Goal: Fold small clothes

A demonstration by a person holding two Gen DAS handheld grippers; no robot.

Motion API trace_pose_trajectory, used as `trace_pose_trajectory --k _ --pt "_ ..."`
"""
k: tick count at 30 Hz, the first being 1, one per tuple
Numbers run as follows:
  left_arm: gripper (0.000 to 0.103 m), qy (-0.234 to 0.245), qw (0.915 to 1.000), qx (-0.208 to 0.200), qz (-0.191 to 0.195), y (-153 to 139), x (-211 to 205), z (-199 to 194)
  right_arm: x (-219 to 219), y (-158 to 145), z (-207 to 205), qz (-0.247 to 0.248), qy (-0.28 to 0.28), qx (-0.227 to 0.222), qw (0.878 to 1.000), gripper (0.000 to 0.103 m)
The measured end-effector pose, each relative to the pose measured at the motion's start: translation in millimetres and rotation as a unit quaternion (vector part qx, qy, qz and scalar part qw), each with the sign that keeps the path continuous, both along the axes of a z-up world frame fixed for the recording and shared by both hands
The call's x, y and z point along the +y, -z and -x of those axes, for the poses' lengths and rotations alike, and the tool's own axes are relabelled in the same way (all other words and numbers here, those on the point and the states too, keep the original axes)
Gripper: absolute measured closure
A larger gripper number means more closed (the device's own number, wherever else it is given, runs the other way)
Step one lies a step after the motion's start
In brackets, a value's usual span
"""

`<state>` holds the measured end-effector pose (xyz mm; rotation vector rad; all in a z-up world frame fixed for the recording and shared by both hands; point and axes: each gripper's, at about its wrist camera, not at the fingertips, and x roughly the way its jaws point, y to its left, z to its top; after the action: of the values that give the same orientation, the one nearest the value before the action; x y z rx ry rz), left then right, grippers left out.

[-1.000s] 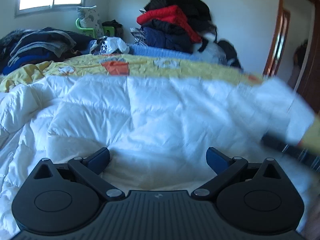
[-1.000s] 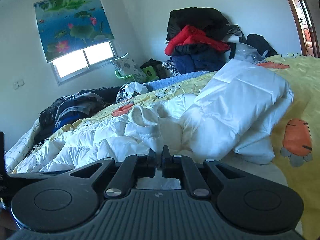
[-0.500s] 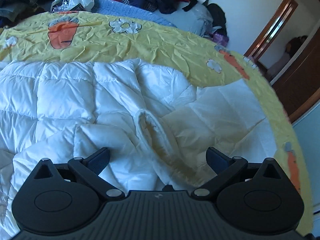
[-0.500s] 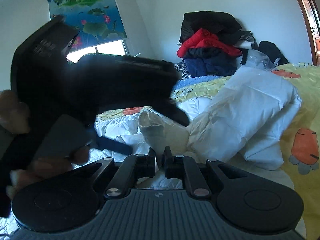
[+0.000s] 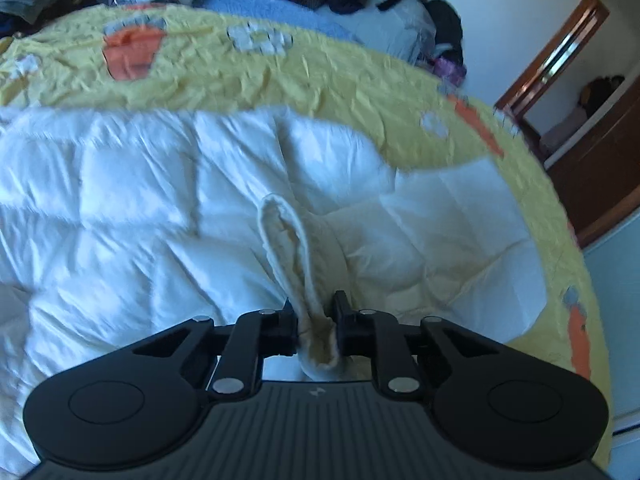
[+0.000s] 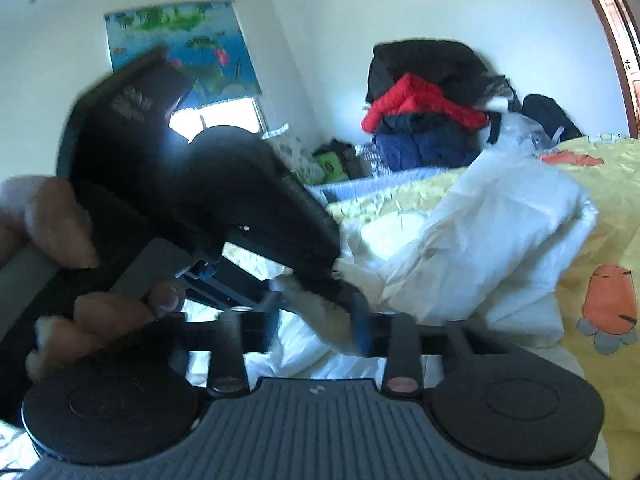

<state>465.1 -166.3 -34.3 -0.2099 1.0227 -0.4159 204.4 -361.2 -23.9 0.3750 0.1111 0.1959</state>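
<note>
A lived-in home bedroom. A bed under a yellow cartoon-print sheet carries a white quilted duvet. Beyond the bed, clothes are heaped against the wall, a painted blind covers the window, and a wooden door frame stands beside it.

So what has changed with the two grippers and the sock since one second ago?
The left gripper came in over the white quilt and its jaws have just closed on the cream sock. The right gripper, shut on the sock before, has just been opening, the sock between its jaws. The quilt and clothes pile stayed.
</note>
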Motion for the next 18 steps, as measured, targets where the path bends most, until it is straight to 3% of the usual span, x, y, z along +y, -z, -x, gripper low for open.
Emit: trace_pose_trajectory --k 1,2,9,13,18 --pt "0.087 -0.008 0.9999 -0.011 0.004 -7.9 7.2 -0.8 -0.8 0.2 3.7 -0.003 -0.003 -0.01 1.0 0.035" --pt "0.088 -0.014 0.9997 -0.02 0.008 -16.2 15.3 -1.2 -1.0 -0.5 5.9 -0.003 -0.003 -0.016 1.0 0.033" --pt "0.088 -0.056 0.9937 -0.097 0.003 -64.8 86.9 -1.6 -0.2 0.2 15.4 0.0 0.001 -0.026 1.0 0.03" --pt "0.088 -0.104 0.9902 -0.094 0.007 -66.7 135.3 -8.9 -4.2 -0.3 8.9 -0.014 -0.004 -0.006 1.0 0.014" --pt "0.088 -0.15 0.9853 -0.083 -0.003 -51.0 180.5 -14.3 -9.0 1.8 2.5 -0.034 -0.011 0.01 0.999 0.013"
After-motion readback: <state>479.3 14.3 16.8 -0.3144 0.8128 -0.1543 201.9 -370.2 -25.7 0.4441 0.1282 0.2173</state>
